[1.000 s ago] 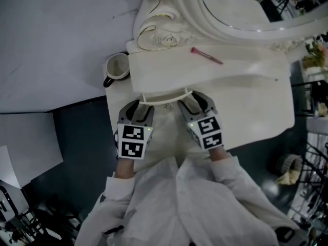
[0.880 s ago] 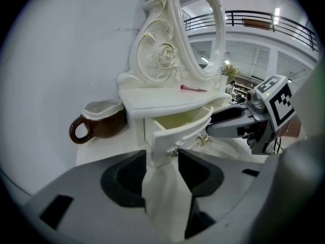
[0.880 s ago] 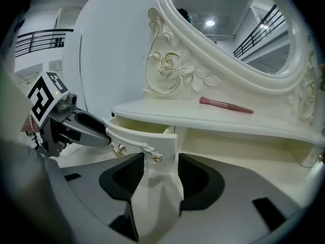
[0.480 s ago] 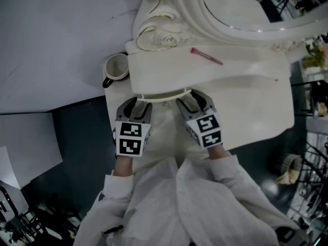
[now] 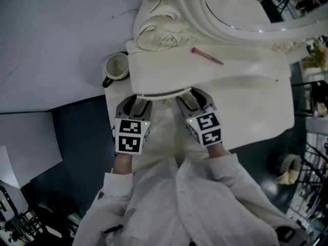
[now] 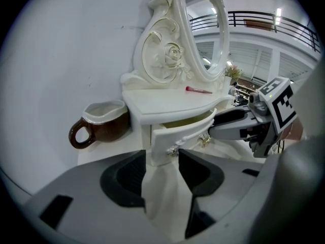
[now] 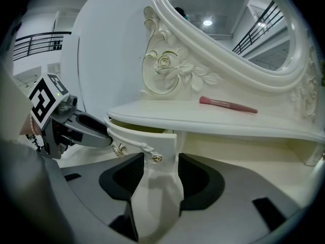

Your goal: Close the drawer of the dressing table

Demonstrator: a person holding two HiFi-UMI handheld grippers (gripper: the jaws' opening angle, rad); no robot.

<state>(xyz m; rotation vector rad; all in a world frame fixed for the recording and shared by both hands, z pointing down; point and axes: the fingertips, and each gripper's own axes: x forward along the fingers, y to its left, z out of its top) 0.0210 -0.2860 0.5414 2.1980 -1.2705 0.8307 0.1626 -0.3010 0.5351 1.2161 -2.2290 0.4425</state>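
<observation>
Facing the drawer (image 5: 163, 93) of a small white dressing table (image 5: 241, 86), ajar under the top, at 12 o'clock from both grippers. Left gripper (image 6: 161, 156) fingers spread, with the drawer's left end between them; right gripper (image 7: 158, 161) fingers spread at the right end, pinching nothing. Probably light, stiff, glossy and free-sliding, with delicate knobs (image 7: 156, 158). Best pushed squarely on the curved front, both ends together and gently, lest the whole piece skid.

Large hall: balcony railing (image 6: 264, 20).

the head view looks steeply down from overhead, while the two gripper views sit low and close, facing the shared drawer (image 6: 179, 136) from its opposite ends.
</observation>
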